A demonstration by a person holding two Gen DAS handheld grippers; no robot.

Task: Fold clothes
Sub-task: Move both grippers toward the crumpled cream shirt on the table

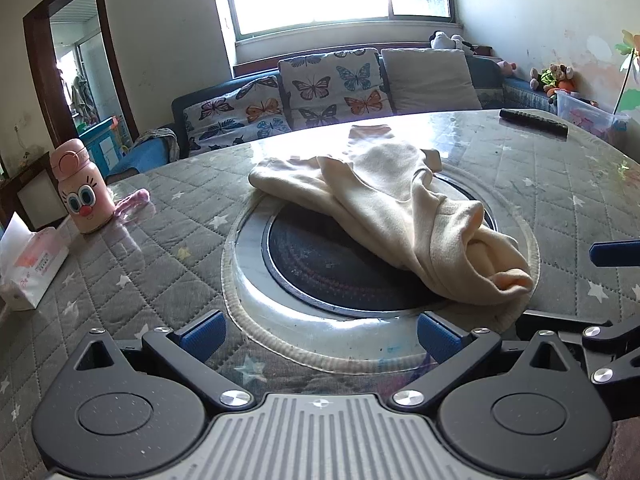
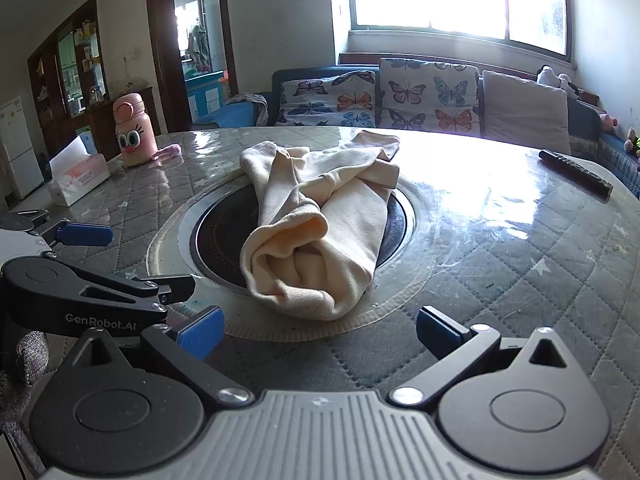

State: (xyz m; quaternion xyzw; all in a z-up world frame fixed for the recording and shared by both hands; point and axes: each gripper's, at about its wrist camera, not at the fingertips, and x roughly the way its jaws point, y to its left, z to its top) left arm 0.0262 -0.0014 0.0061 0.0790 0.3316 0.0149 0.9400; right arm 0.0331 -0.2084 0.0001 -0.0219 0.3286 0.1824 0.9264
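Both grippers sit low at the near edge of the table (image 1: 168,240), side by side, neither touching the cloth. Left gripper (image 1: 320,334): jaws spread wide, nothing between the blue pads (image 1: 204,330). Right gripper (image 2: 320,332): same, jaws wide apart, empty. In the right wrist view the left gripper's black linkage and one blue pad show at the left edge; in the left wrist view a blue pad of the right gripper pokes in at the right edge. Cream garment (image 2: 316,224) lies crumpled and loosely rolled, mid-table, draped across the dark round inset (image 1: 320,272) and its pale ring, long axis running away from the cameras. Near end is an open rolled hem, resting on the ring just ahead of the right gripper; far end spreads past the inset toward the sofa (image 1: 304,92). From the left wrist view the garment sits right of centre, its near end close to the left gripper's right-hand finger. Table has a grey quilted star-print cover under a glossy clear sheet with strong window glare. Pink cartoon bottle (image 1: 82,188) and tissue box (image 1: 30,264) are far left, well apart from the garment; black remote (image 2: 576,172) far right.
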